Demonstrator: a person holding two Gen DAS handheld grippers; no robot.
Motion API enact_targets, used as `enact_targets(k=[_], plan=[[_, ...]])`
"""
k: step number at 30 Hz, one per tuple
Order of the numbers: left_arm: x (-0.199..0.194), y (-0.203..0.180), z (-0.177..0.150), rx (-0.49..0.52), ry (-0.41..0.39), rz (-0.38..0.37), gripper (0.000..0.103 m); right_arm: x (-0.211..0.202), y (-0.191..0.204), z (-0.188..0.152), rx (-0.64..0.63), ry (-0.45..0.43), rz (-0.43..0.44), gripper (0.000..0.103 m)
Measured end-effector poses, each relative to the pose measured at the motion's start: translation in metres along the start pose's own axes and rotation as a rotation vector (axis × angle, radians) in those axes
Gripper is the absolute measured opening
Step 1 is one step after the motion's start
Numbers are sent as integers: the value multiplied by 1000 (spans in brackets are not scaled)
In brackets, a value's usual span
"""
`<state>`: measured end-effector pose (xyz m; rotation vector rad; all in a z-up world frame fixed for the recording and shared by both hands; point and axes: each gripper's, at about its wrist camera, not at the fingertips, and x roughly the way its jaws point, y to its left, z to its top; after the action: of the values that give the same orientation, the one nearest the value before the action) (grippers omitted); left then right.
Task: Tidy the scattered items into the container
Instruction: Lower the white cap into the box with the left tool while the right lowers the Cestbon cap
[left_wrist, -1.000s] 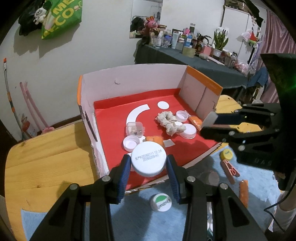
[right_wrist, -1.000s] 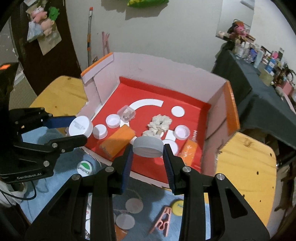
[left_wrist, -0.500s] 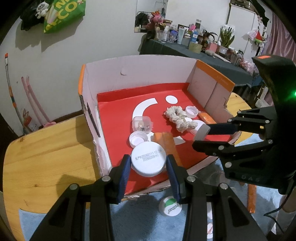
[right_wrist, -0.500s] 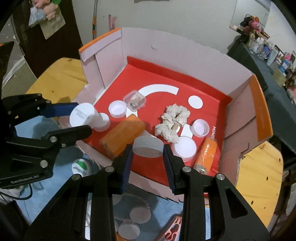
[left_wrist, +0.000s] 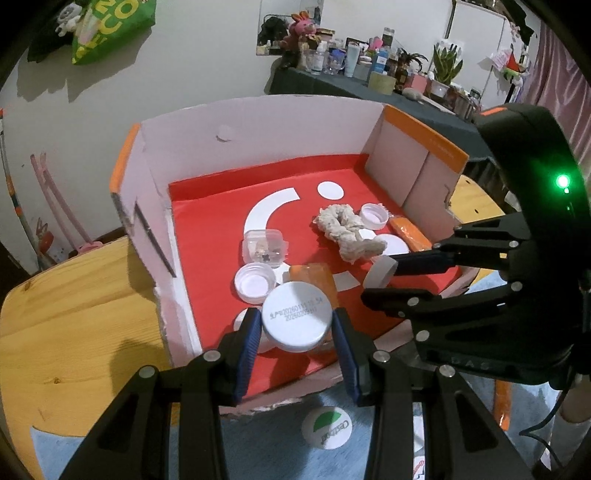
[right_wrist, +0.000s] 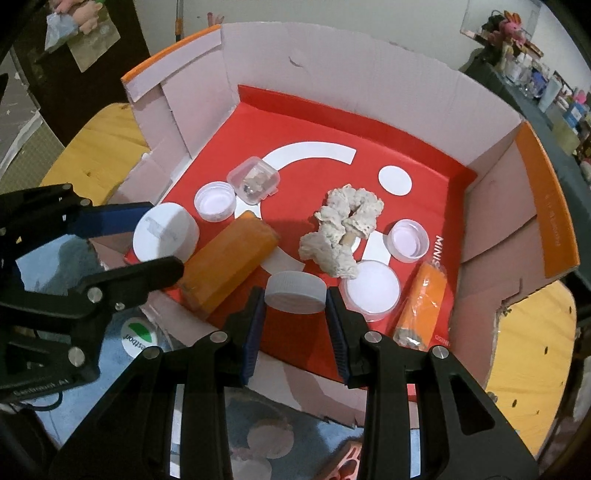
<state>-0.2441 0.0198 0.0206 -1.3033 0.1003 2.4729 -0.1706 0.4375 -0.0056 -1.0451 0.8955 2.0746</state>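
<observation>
Left gripper (left_wrist: 296, 325): clamped on the white printed lid (left_wrist: 296, 320), blue pads pressed to its rim on both sides, held above the near-left part of the box floor.
Right gripper (right_wrist: 295, 295): clamped on the ribbed white cap (right_wrist: 295, 291), held flat above the near edge of the red floor; in the left wrist view the same gripper (left_wrist: 384, 275) reached in from the right with the cap tilted.
Container: an open cardboard box (right_wrist: 369, 74) with pale walls, orange flap edges and a red floor bearing white shapes, standing on the wooden desk (left_wrist: 74, 314).
Scrunchie (right_wrist: 341, 232): cream, crumpled, near the middle of the floor.
Clear case (right_wrist: 253, 180): small lidded plastic box, left of centre, something small inside that could not be made out.
Open caps: one white cap (right_wrist: 215, 201) just beside the clear case, another (right_wrist: 409, 240) right of the scrunchie, both hollow side up.
Flat white lid (right_wrist: 371, 290): touching the scrunchie's near end.
Orange block (right_wrist: 229, 262): lying diagonally at the near-left, just beside the printed lid.
Orange packet (right_wrist: 421, 306): lying lengthwise near the right wall.
Outside the box: a white lid with a green logo (left_wrist: 325, 427) on the blue mat (left_wrist: 266, 450), close to the box's near wall; a pink clip (right_wrist: 349, 463) at the bottom edge, partly cut off.
</observation>
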Motion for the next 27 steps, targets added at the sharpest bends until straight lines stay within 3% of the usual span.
enact_targets(k=[27], plan=[[17, 5, -3, -3, 34, 22, 42, 11, -4, 0, -5, 31, -35, 31]])
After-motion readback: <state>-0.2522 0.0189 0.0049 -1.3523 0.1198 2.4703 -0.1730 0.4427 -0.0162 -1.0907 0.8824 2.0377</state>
